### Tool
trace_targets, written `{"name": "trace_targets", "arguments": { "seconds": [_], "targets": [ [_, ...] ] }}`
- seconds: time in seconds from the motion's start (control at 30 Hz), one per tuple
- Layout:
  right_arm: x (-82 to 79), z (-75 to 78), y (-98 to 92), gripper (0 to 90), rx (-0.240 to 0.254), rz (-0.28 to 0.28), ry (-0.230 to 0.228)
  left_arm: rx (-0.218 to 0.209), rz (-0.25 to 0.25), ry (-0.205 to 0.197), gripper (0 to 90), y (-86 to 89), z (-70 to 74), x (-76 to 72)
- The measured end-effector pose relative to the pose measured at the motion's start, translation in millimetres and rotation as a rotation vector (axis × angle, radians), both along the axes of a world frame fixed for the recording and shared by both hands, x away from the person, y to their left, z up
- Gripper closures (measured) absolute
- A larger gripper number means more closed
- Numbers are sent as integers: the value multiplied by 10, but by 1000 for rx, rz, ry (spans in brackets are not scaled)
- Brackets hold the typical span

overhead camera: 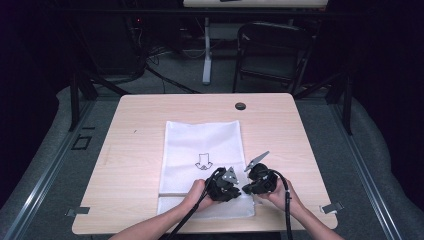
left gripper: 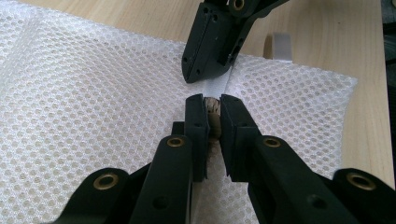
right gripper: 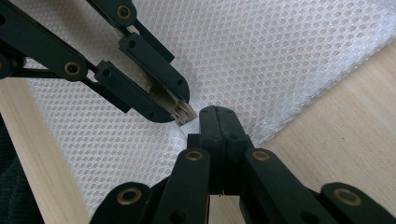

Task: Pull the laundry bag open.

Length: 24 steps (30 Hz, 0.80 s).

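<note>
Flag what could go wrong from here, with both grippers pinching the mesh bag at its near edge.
1. The left gripper and right gripper clamp the white mesh bag almost tip to tip; pulling apart could snag or tear the open weave.
2. Each grip takes only a thin bit of fabric, so the white strip beside the right gripper may slip out.
3. The bag lies loose on the table and may drag along.

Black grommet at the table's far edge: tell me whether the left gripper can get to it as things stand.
Probably not yet. The left gripper is shut on the mesh bag at the near edge; the black grommet lies beyond the bag, nothing blocking it.
</note>
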State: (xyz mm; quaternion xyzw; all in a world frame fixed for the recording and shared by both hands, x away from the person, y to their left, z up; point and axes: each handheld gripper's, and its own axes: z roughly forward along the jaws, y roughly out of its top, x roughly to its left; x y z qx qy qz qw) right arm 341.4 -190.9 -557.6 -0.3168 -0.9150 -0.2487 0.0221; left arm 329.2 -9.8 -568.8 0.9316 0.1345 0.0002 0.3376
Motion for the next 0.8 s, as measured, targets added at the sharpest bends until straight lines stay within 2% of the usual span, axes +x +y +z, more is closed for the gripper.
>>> {"name": "trace_targets", "arguments": {
  "seconds": [0.1,0.27,0.4,0.43,0.47,0.5,0.53,0.63,0.67,0.7,0.77,0.8],
  "targets": [
    [7,7,-11,900,-16,13,-2,-1,-2,5,825,9,-3,10],
    [5,2,-18,900,-10,11,-2,-7,2,15,824,22,-7,13],
    [0,-8,-22,900,11,5,1,-4,6,26,824,36,-4,27],
    [-15,-20,-17,900,28,-10,-4,-22,0,42,825,44,-16,38],
    [-29,-30,-11,900,41,-23,-9,-12,6,39,824,50,-10,42],
    [-2,-5,-29,900,7,23,-3,-10,3,40,825,53,-9,39],
    [-3,-6,-31,900,8,22,-3,-28,-4,36,824,55,-16,38],
    [-4,-8,-33,900,7,24,-7,-27,-2,41,824,88,-6,54],
    [-30,-27,-19,900,35,-8,-17,-21,7,40,824,120,1,65],
    [-11,-11,-38,900,5,12,-17,-38,5,53,824,143,-6,77],
    [-10,-14,-31,900,8,13,-21,-30,8,47,823,139,-14,65],
    [-11,1,-22,900,-8,19,-15,-15,9,37,823,135,-8,57]
  ]
}}
